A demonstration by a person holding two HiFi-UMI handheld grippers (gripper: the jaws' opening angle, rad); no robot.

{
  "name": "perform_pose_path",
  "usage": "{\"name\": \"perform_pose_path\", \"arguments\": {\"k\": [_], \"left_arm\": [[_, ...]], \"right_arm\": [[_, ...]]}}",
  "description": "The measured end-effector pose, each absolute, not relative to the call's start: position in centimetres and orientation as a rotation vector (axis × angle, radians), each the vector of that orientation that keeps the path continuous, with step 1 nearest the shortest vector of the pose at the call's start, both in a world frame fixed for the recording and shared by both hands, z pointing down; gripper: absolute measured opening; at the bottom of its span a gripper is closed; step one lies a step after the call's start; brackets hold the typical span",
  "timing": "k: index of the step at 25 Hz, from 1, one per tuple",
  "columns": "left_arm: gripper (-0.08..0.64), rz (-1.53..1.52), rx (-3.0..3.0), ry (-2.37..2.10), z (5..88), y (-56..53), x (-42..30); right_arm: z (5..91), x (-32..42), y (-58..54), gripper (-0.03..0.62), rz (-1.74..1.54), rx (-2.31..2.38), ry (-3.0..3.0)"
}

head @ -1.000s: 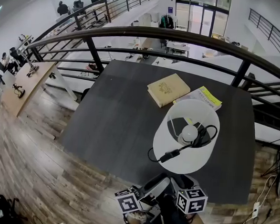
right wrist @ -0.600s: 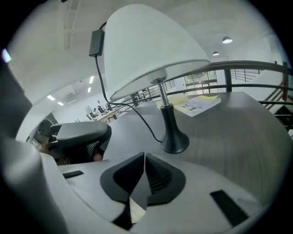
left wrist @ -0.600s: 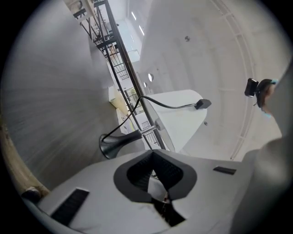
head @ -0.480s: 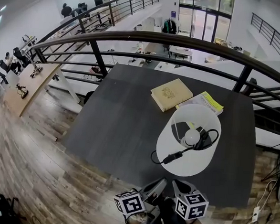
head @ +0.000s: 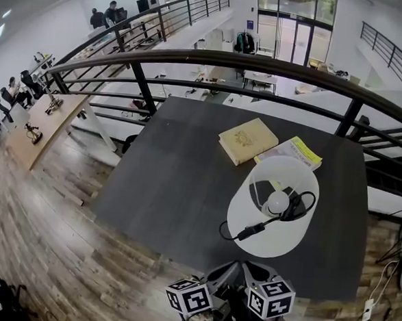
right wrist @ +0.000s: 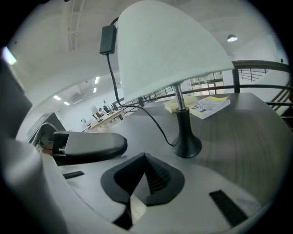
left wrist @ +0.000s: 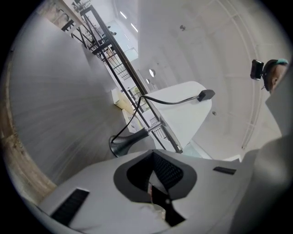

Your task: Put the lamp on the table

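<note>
The lamp (head: pixel 264 240) stands upright on the dark table (head: pixel 173 168) near its front right, white shade seen from above with the bulb in the middle. Its black cable with an inline switch (head: pixel 251 230) lies across the shade and hangs down. Both grippers are just off the table's near edge, apart from the lamp. My left gripper (head: pixel 219 278) is shut and empty. My right gripper (head: pixel 255 273) is shut and empty too. In the left gripper view the lamp's black base (left wrist: pixel 120 145) stands just ahead of the jaws. The right gripper view shows the base (right wrist: pixel 187 146) and shade (right wrist: pixel 169 50) close ahead.
A tan book (head: pixel 248 140) and a yellow-and-white booklet (head: pixel 294 150) lie behind the lamp. A dark curved railing (head: pixel 263 61) runs along the table's far side, with a drop to a lower floor beyond. Wooden floor lies to the left.
Both grippers' jaws have closed with nothing in them and have drawn back slightly toward me. The lamp stays where it stood on the table.
</note>
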State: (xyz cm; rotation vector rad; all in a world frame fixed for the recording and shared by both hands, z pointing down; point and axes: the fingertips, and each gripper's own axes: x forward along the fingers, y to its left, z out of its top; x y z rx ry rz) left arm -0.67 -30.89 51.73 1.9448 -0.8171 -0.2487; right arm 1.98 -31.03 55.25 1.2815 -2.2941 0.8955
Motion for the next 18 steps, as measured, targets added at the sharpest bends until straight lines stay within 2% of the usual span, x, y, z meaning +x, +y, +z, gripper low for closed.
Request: {"name": "perform_pose_path", "arguments": {"k": [18], "left_arm": [[0.006,-0.27,1.939,-0.764,51.27,-31.17,0.15]], "right_arm": [[55.0,2.66,-31.74,0.015,0.915,1.309,-2.267]]}}
